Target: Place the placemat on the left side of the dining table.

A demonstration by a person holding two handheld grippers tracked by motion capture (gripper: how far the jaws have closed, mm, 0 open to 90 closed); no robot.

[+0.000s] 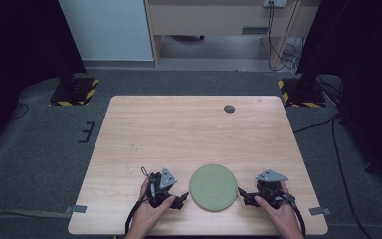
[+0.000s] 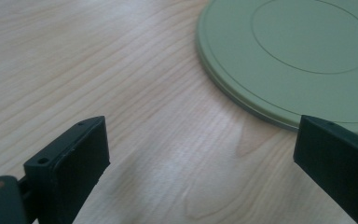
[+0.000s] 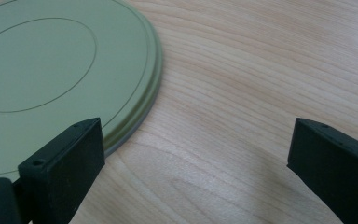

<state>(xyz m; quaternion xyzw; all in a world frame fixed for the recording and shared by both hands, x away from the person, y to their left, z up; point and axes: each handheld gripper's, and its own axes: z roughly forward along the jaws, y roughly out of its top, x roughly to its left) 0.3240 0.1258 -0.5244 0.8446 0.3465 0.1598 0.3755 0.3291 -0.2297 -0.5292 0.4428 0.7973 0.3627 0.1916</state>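
No readable text, labels, brand names or nos. anywhere in these views. Only sign-like marks: yellow/black hazard stripes on the left stand base and the right stand base, w/ no lettering on either. The green plate carries plain ring grooves, no print.

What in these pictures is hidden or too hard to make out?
- Green plate: its underside is hidden against the table in the high view; both gripper views cut it off at the picture edge.
- Small dark round thing near the table's far edge: too small to identify in the high view.
- Person's forearms: cut off by the bottom edge of the high view.
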